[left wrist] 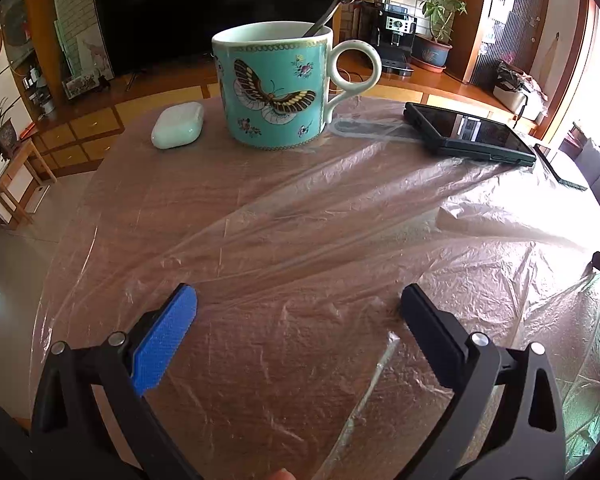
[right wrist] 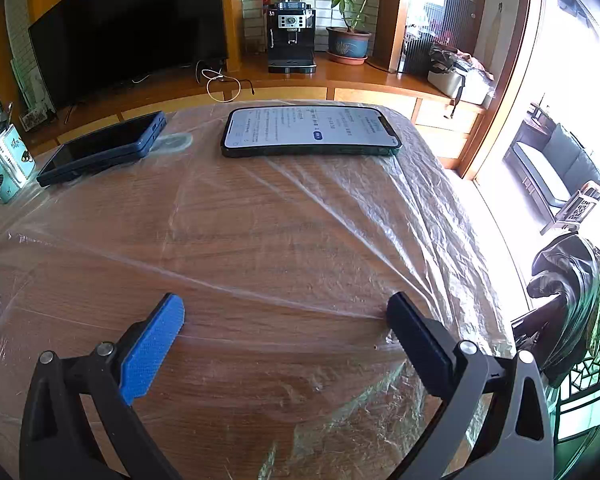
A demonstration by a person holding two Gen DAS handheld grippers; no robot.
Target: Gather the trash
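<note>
A thin clear plastic sheet (left wrist: 300, 216) lies crumpled over the wooden table; it also shows in the right wrist view (right wrist: 300, 216). My left gripper (left wrist: 298, 304) is open and empty, low over the sheet near the table's front. My right gripper (right wrist: 286, 312) is open and empty over the sheet too; its dark finger (right wrist: 416, 340) touches or nearly touches a taut crease near the right edge.
A teal butterfly mug (left wrist: 274, 84) with a spoon, a pale earbud case (left wrist: 178, 124) and a dark phone (left wrist: 468, 134) rest on the sheet at the back. A lit phone (right wrist: 312, 132) lies further right. A dark bag (right wrist: 568, 292) hangs beside the table's right edge.
</note>
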